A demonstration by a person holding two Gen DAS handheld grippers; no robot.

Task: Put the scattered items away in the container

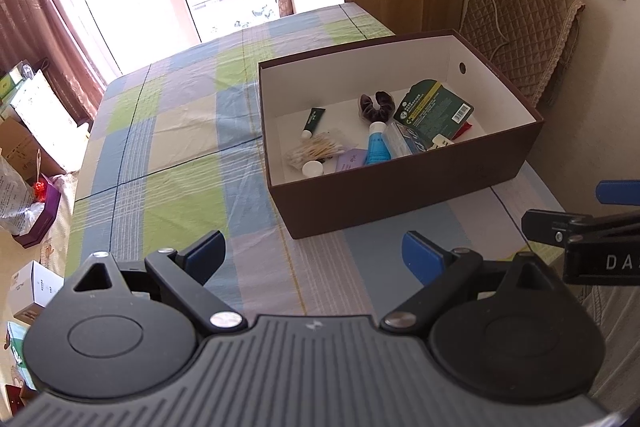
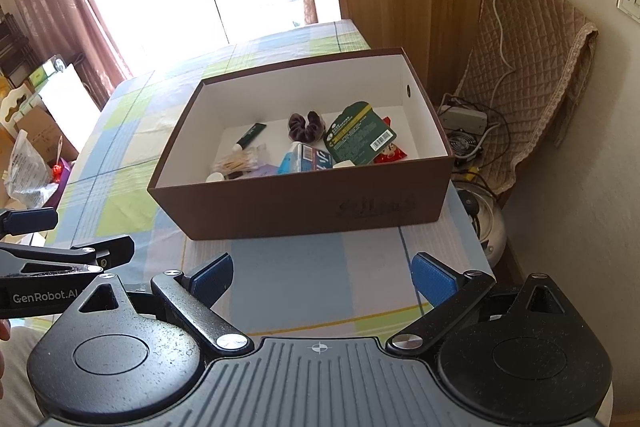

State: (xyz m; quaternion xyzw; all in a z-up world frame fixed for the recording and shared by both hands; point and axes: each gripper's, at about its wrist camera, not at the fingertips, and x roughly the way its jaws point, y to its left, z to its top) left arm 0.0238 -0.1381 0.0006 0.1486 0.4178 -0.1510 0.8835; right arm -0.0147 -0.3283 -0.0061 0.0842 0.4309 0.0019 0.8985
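Both grippers hang empty near the brown box (image 2: 304, 203), everything's already inside it.

Left gripper (image 1: 314, 259) and right gripper (image 2: 322, 277) each have their blue pads spread wide, pinching nothing, over the checked tablecloth (image 1: 168, 155). Box sits at the table's right end holding a green tube (image 1: 314, 121), cotton swabs (image 1: 316, 151), blue tube (image 1: 377, 147), dark scrunchie (image 2: 306, 127) and a green packet (image 2: 360, 135).
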